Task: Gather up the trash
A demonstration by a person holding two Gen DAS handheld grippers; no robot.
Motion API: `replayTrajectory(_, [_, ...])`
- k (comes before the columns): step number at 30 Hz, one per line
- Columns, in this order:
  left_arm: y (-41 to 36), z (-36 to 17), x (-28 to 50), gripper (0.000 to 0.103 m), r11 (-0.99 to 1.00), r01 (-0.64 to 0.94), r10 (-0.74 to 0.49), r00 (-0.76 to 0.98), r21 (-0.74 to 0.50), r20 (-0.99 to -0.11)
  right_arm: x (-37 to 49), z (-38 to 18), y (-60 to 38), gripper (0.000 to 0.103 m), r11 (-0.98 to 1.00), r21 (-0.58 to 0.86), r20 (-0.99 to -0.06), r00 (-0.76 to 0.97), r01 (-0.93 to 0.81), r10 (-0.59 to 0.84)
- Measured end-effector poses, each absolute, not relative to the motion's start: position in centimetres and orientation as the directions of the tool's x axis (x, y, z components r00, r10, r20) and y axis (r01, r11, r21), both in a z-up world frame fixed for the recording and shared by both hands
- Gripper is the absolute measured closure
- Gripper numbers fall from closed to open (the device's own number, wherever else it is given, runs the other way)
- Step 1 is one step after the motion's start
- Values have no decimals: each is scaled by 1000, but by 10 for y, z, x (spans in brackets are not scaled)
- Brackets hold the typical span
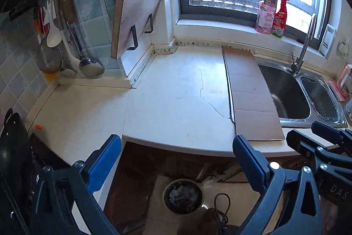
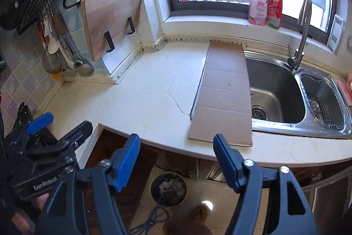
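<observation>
You held the left gripper (image 1: 176, 160) and right gripper (image 2: 177, 158) spread and empty above the bin (image 2: 168, 188), whose crumpled trash (image 2: 167, 187) looked light, soft, best pinched by a loose fold.

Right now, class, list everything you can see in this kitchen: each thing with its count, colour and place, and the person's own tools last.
Flat cardboard sheet: one, brown, on the countertop beside the sink.
White stone countertop: one, cracked, under the window.
Stainless steel sink: one, silver, right of the cardboard, with a wire basket.
Curved steel tap: one, silver, behind the sink.
Cleaning bottles: two, pink and red, on the windowsill.
Wooden chopping board: one, pale, upright in a black rack.
Hanging ladles and spoons: several, steel and white, on the tiled wall.
Round trash bin: one, dark, on the floor, holding scraps.
Left gripper: blue pads, open, empty.
Right gripper: blue pads, open, empty.
</observation>
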State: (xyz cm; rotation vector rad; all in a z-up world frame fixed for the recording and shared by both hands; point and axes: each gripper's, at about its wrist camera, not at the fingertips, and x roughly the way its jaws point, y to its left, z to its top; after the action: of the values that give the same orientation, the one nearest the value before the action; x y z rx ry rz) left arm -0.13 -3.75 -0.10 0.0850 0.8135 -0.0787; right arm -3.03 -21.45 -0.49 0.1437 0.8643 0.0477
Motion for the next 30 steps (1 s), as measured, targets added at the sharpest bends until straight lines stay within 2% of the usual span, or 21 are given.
replayTrajectory(5, [-46,0,-6,3,994,77,5,697,82,-717,-29,-3,-221,34,990,135,-749,659,46,71])
replayTrajectory(21, [-61,1,11,3,994,94,-27,700,55,-713,-21,8,-226,34,996,67,-721,693,55,11])
replayTrajectory(30, [-59,7,15,3,997,71,-33,719,26,-694,-11,1,-237,34,994,79,-746,666,79,6])
